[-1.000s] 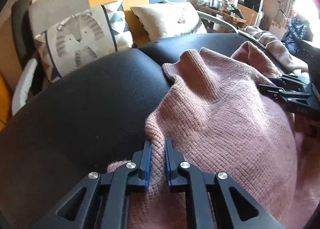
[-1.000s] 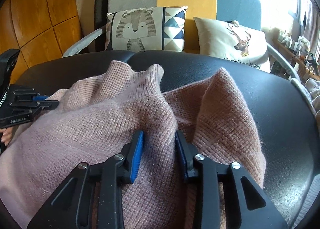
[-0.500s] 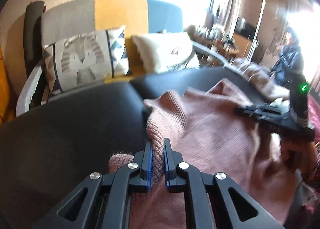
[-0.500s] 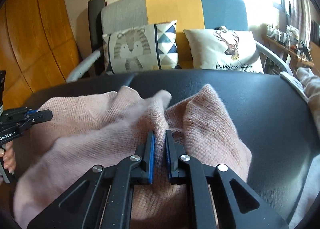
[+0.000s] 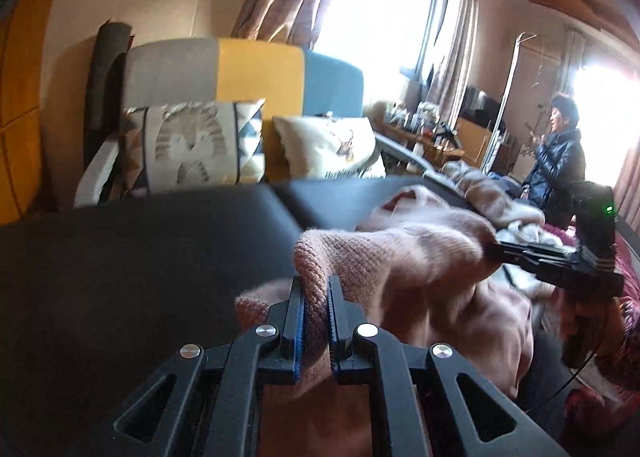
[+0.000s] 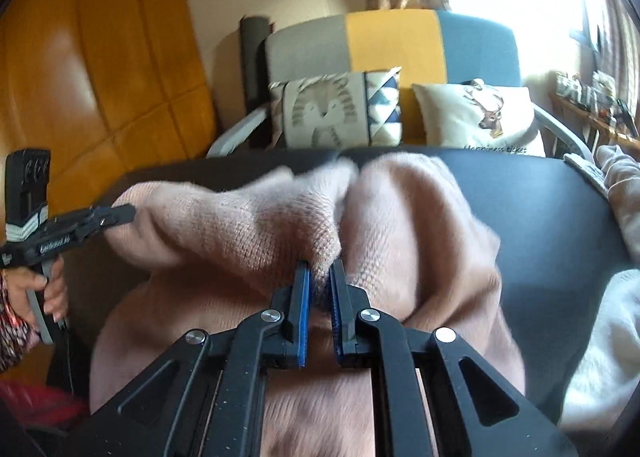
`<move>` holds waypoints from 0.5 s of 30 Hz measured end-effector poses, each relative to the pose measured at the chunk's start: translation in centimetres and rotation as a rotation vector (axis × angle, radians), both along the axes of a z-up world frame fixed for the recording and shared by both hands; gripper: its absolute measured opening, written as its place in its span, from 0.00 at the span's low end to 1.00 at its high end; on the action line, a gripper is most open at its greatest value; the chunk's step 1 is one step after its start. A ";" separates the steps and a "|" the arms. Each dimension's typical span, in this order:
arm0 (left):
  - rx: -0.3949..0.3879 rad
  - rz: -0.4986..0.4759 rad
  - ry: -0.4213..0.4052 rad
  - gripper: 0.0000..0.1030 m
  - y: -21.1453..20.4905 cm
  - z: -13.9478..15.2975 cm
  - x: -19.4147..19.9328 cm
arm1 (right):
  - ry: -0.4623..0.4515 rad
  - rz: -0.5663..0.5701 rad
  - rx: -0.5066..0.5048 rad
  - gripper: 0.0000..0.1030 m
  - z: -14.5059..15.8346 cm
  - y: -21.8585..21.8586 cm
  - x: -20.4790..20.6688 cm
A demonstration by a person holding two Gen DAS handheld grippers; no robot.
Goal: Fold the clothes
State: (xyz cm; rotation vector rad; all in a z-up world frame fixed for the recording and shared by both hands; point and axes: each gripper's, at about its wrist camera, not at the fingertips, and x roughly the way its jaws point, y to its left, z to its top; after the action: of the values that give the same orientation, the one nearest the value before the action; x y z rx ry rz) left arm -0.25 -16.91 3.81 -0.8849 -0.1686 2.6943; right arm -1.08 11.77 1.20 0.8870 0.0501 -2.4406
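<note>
A pink knitted sweater [image 5: 420, 269] is lifted off the black padded surface [image 5: 140, 257], stretched between both grippers. My left gripper [image 5: 316, 285] is shut on a thick fold of its edge, knit bulging between the blue pads. In the right wrist view my right gripper [image 6: 318, 269] is shut on another fold of the sweater [image 6: 420, 225]. The right gripper [image 5: 496, 249] shows at the right in the left wrist view, its tip buried in the knit. The left gripper [image 6: 128, 213] shows at the left in the right wrist view, in a hand [image 6: 48, 289]. The sweater's lower part hangs toward me.
Behind the black surface [image 6: 560, 225] stands a grey, yellow and blue armchair [image 6: 392, 41] with a tiger cushion [image 6: 332, 113] and a deer cushion [image 6: 480, 117]. More light clothes [image 5: 488, 201] lie at the right. A person in a dark jacket [image 5: 556, 161] stands far right by a cluttered table.
The right gripper has closed on a sweater fold. Both grippers have risen, lifting the sweater off the surface, so the views now show more of the room.
</note>
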 end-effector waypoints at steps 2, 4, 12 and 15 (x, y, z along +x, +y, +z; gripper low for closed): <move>0.009 0.009 -0.030 0.09 0.1 -1.6 1.4 | 0.002 0.028 0.071 0.09 -1.3 -0.9 1.7; 0.010 0.019 -0.070 0.09 0.4 -3.6 2.7 | -0.018 0.062 0.121 0.09 -2.9 -1.5 2.7; -0.066 0.022 -0.114 0.11 2.5 -7.5 4.4 | -0.067 0.085 0.136 0.21 -4.6 -1.3 3.0; -0.111 0.008 -0.114 0.11 3.0 -7.6 4.2 | -0.020 0.089 0.113 0.43 -3.1 -0.8 3.0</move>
State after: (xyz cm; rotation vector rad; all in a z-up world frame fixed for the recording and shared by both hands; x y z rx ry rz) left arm 3.97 -13.93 -3.77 -1.0739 -0.0469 2.6830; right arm 1.88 10.95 -1.89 0.9375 0.2177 -2.3649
